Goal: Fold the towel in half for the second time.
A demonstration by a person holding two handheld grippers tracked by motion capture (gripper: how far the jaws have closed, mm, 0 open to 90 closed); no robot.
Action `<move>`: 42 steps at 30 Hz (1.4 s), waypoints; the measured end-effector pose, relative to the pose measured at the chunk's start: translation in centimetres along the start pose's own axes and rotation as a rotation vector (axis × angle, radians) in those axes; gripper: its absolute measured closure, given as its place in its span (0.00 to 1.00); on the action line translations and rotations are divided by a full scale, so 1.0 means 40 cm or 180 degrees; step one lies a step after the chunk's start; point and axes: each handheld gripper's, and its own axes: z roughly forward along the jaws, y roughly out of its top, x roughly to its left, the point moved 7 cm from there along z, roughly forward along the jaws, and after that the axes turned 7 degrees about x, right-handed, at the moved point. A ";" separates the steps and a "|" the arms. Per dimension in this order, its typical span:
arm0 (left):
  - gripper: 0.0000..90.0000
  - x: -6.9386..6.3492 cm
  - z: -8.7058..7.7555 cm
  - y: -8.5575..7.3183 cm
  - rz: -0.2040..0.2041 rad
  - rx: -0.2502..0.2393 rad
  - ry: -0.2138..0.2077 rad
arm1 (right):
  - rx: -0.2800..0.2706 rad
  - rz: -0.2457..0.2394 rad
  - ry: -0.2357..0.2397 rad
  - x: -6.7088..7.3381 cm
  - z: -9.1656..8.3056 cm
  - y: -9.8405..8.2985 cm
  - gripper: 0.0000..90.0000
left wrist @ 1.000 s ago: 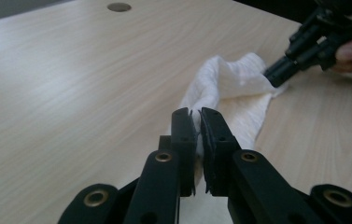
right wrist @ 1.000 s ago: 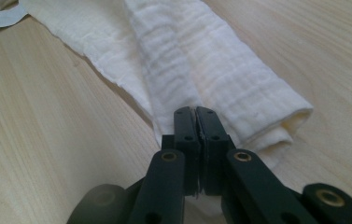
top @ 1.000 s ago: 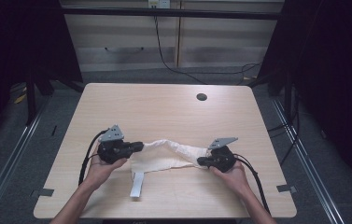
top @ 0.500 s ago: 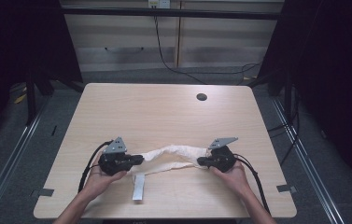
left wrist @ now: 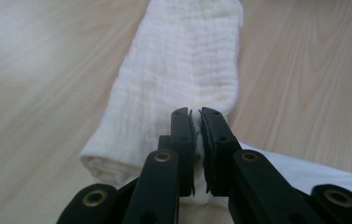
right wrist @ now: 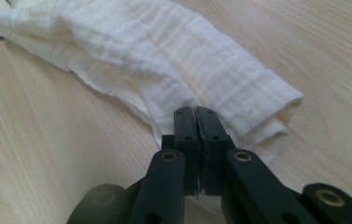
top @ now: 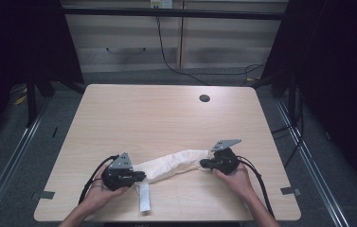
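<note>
Cloth (top: 176, 163) lies rolled lengthwise at lower centre, left gripper (top: 140, 177) and right gripper (top: 203, 164) each clamped on an end; folding appears unfinished.

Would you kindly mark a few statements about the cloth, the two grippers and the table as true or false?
1. The left gripper is shut on one end of the white cloth. True.
2. The right gripper hangs open above the table, apart from the cloth. False: its jaws are shut on the cloth's other end.
3. The cloth lies bunched into a long roll between the two grippers. True.
4. A round dark hole shows in the table at its far right. True.
5. The cloth is dark blue. False: it is white.
6. A white strip sits by the table's far edge. False: it lies near the left gripper, by the near edge.
</note>
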 end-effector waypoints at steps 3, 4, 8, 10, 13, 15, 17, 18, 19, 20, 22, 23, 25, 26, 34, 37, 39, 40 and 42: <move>0.94 -0.001 0.004 -0.009 0.0040 0.0009 0.0050 | 0.0012 -0.0004 -0.0045 -0.004 -0.003 -0.001 0.98; 0.94 -0.003 0.002 -0.010 0.0139 0.0047 0.0136 | 0.0016 -0.0009 -0.0074 -0.007 -0.005 -0.002 0.98; 0.94 -0.003 0.002 -0.012 0.0153 0.0034 0.0141 | 0.0093 -0.0066 -0.0308 -0.017 -0.024 -0.009 0.98; 0.94 -0.002 0.002 -0.013 0.0175 0.0017 0.0181 | 0.0099 -0.0075 -0.0376 -0.016 -0.035 -0.019 0.98; 0.94 -0.001 -0.002 -0.017 0.0186 0.0024 0.0229 | 0.0087 -0.0119 -0.0443 -0.009 -0.050 -0.026 0.98; 0.94 -0.001 -0.003 -0.021 0.0210 -0.0010 0.0251 | 0.0069 -0.0162 -0.0475 0.001 -0.060 -0.036 0.98; 0.94 -0.003 -0.003 -0.022 0.0243 -0.0018 0.0276 | 0.0099 -0.0208 -0.0527 0.010 -0.059 -0.052 0.99; 0.94 -0.003 -0.003 -0.022 0.0234 -0.0025 0.0275 | 0.0088 -0.0209 -0.0517 0.016 -0.059 -0.061 0.99; 0.94 -0.001 -0.003 -0.023 0.0214 -0.0035 0.0248 | 0.0067 -0.0191 -0.0503 0.020 -0.060 -0.065 0.99; 0.94 0.001 -0.003 -0.023 0.0197 -0.0052 0.0247 | 0.0016 -0.0159 -0.0480 0.023 -0.062 -0.072 0.99; 0.94 0.008 -0.002 -0.022 0.0199 -0.0061 0.0265 | -0.0003 -0.0137 -0.0472 0.025 -0.063 -0.078 0.99; 0.94 0.014 -0.002 -0.021 0.0172 -0.0056 0.0268 | -0.0003 -0.0144 -0.0479 0.026 -0.064 -0.080 0.99; 0.94 0.030 0.003 -0.014 0.0125 -0.0077 0.0294 | -0.0012 -0.0129 -0.0464 0.024 -0.062 -0.078 0.99; 0.94 0.042 0.006 -0.009 0.0092 -0.0094 0.0307 | -0.0029 -0.0101 -0.0446 0.022 -0.060 -0.076 0.98; 0.94 0.103 0.024 0.015 -0.0093 -0.0180 0.0429 | -0.0130 -0.0023 -0.0530 -0.010 -0.041 -0.051 0.98; 0.93 0.112 0.024 0.015 -0.0217 -0.0244 0.0319 | -0.0159 -0.0018 -0.0511 -0.012 -0.041 -0.050 0.95; 0.86 0.103 0.018 0.013 -0.0222 -0.0279 0.0305 | -0.0185 -0.0043 -0.0490 -0.008 -0.044 -0.050 0.90; 0.81 0.095 0.016 0.011 -0.0209 -0.0270 0.0273 | -0.0194 -0.0018 -0.0471 -0.006 -0.046 -0.051 0.87; 0.76 0.083 0.008 0.008 -0.0168 -0.0258 0.0268 | -0.0247 0.0053 -0.0433 -0.003 -0.056 -0.051 0.83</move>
